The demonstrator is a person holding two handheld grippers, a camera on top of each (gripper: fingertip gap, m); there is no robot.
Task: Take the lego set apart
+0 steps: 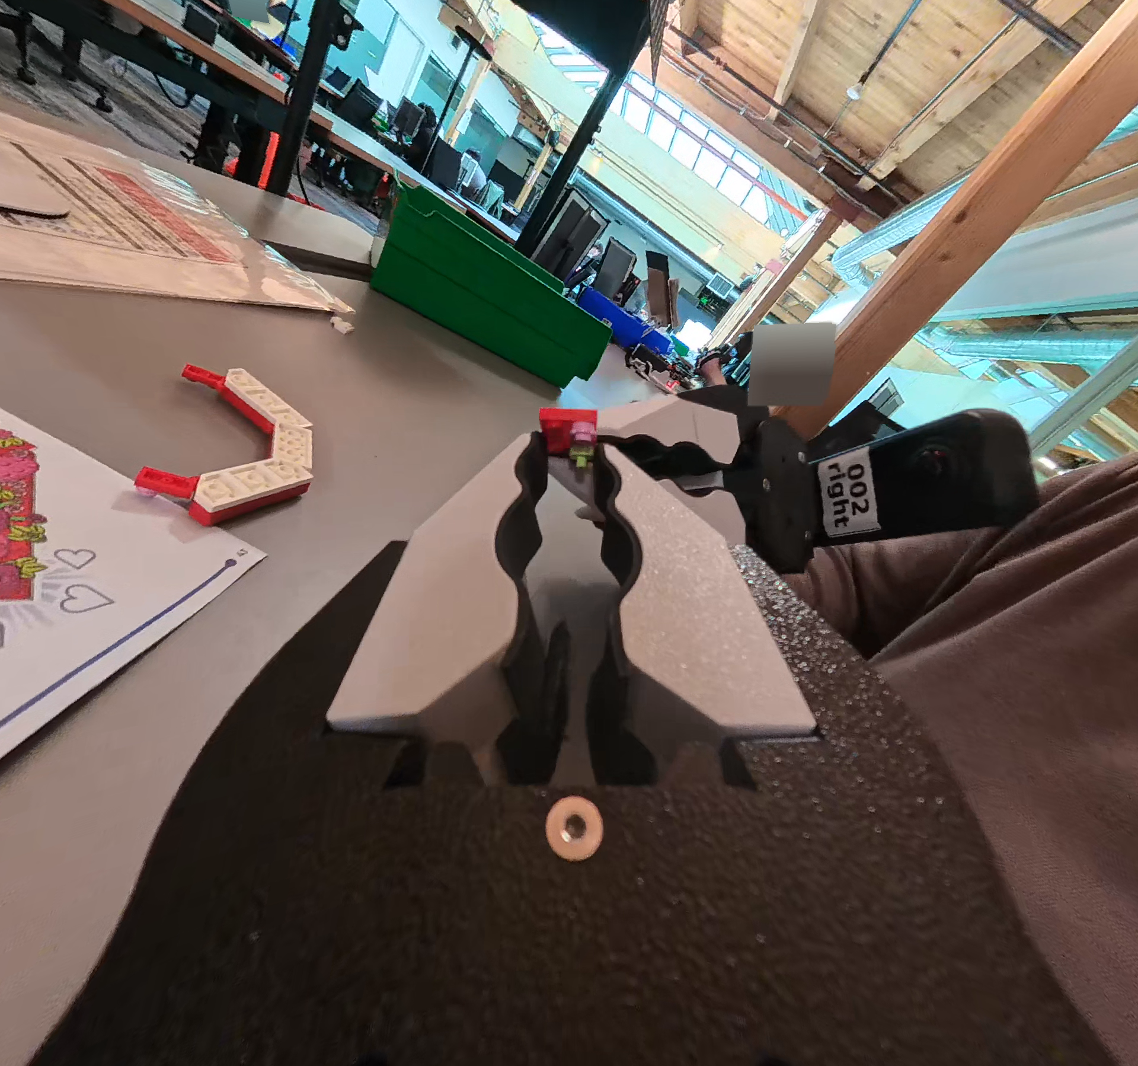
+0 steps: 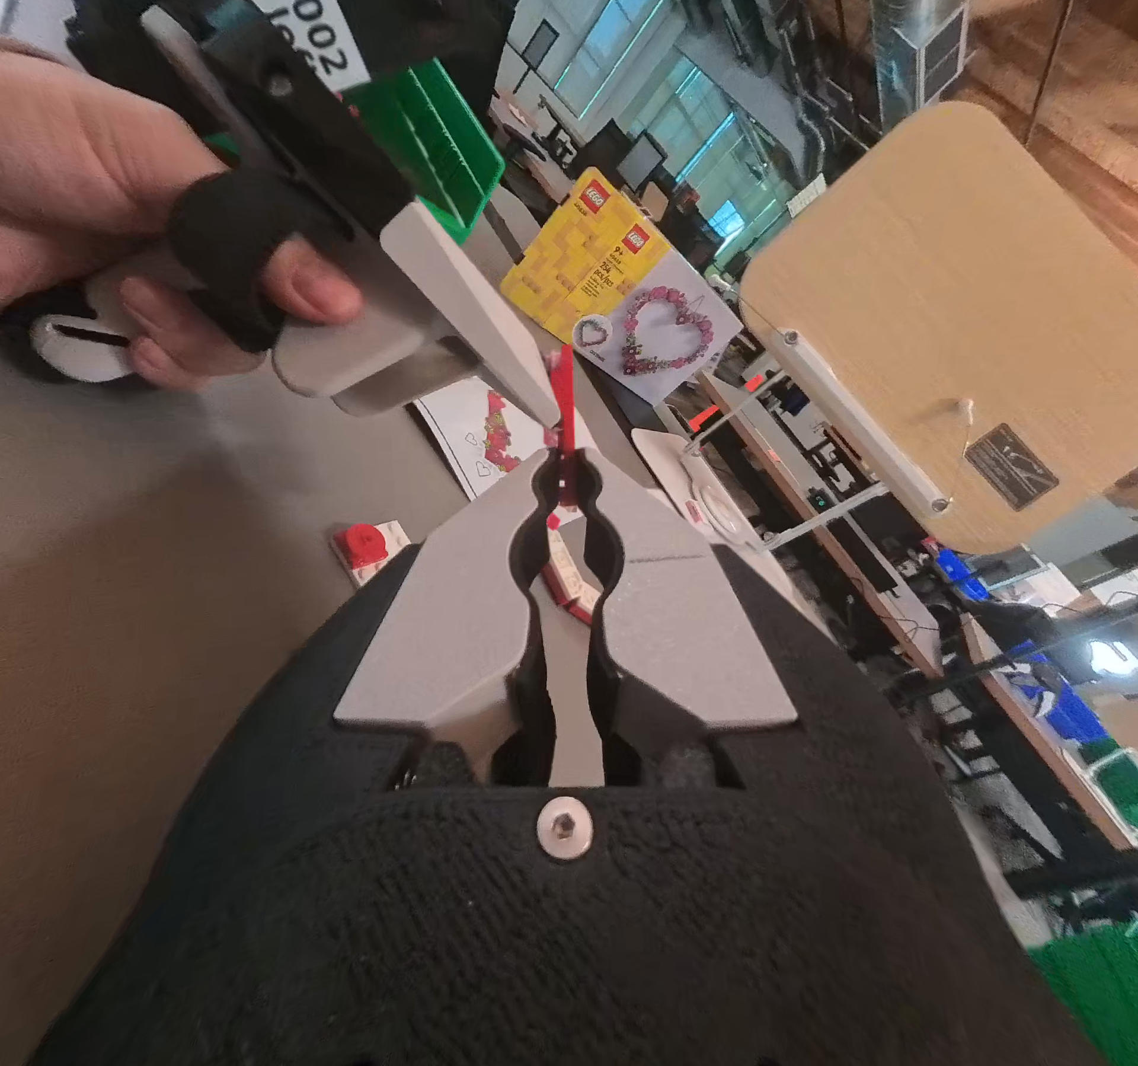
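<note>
A small red lego piece (image 1: 561,428) with a pink and green flower bit on it is held above the grey table between both grippers. My left gripper (image 1: 569,448) is shut on it. My right gripper (image 2: 563,466) is shut on the thin red plate (image 2: 563,396) from the other side. In the left wrist view the right gripper (image 1: 622,442) comes in from the right. In the right wrist view the left gripper (image 2: 545,411) comes in from the upper left, held by a hand. A red and white curved lego section (image 1: 246,451) lies on the table to the left.
An instruction booklet (image 1: 92,605) lies at the left front. Stacked green bins (image 1: 492,309) stand at the far table edge. A yellow lego box (image 2: 591,260), a small red and white lego piece (image 2: 369,543) and a tan chair (image 2: 924,297) show in the right wrist view.
</note>
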